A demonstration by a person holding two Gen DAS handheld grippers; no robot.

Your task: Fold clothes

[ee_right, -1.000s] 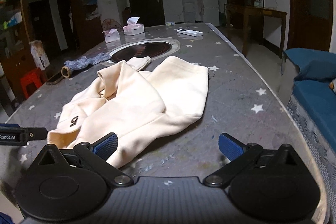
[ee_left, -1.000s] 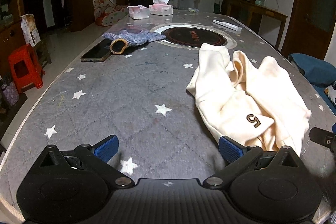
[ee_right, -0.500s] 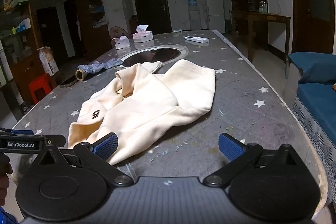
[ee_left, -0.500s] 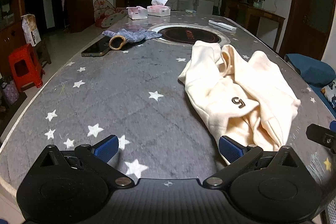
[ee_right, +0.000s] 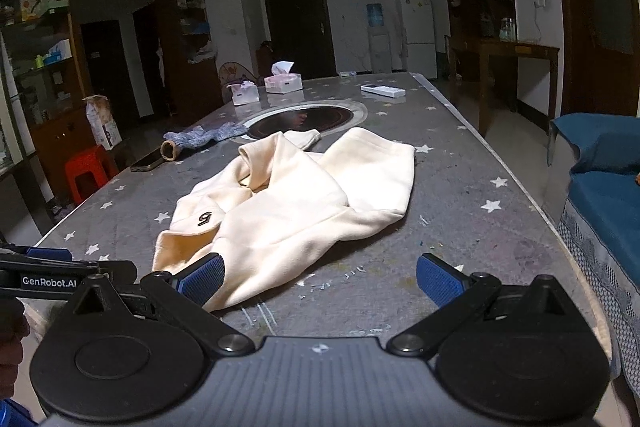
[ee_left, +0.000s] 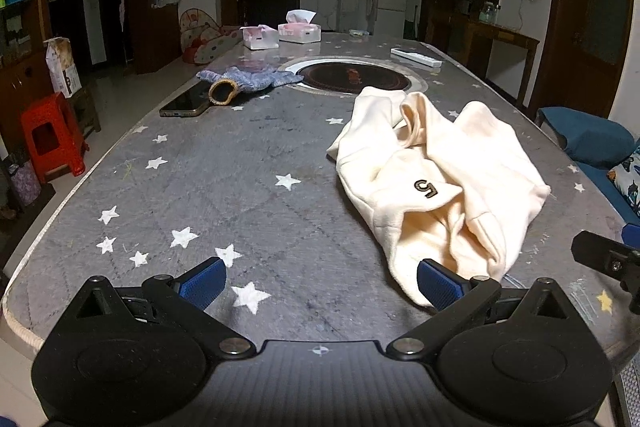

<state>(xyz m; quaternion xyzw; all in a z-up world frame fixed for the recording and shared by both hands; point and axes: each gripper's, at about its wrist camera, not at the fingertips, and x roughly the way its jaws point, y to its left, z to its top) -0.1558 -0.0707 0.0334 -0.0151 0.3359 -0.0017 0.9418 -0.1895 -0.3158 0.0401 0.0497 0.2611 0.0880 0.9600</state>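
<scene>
Dim room light falls on a long grey surface (ee_left: 240, 187) printed with white stars, with a round dark hotplate (ee_left: 352, 79) set into its middle. Beyond the hotplate stand two tissue boxes (ee_left: 299, 31), and a white remote (ee_left: 416, 58) lies toward the right edge. On the left side a bluish knitted cloth (ee_left: 248, 79) lies rolled beside a dark phone (ee_left: 185, 103).

Crumpled on the near right half of the surface is the cream garment (ee_left: 440, 179), a black "5" mark facing up on one fold; its sleeves and body are bunched together, not spread flat.

The left tool (ee_left: 320, 285) hovers low over the near edge with its blue pads wide apart and nothing between them; its right pad sits just in front of the garment's nearest hem. The right tool (ee_right: 318, 281) is likewise spread wide and empty, its left pad overlapping the garment's near edge in the right wrist view; whether it touches the cloth is unclear. A blue sofa (ee_right: 604, 187) stands off the surface's right side.
</scene>
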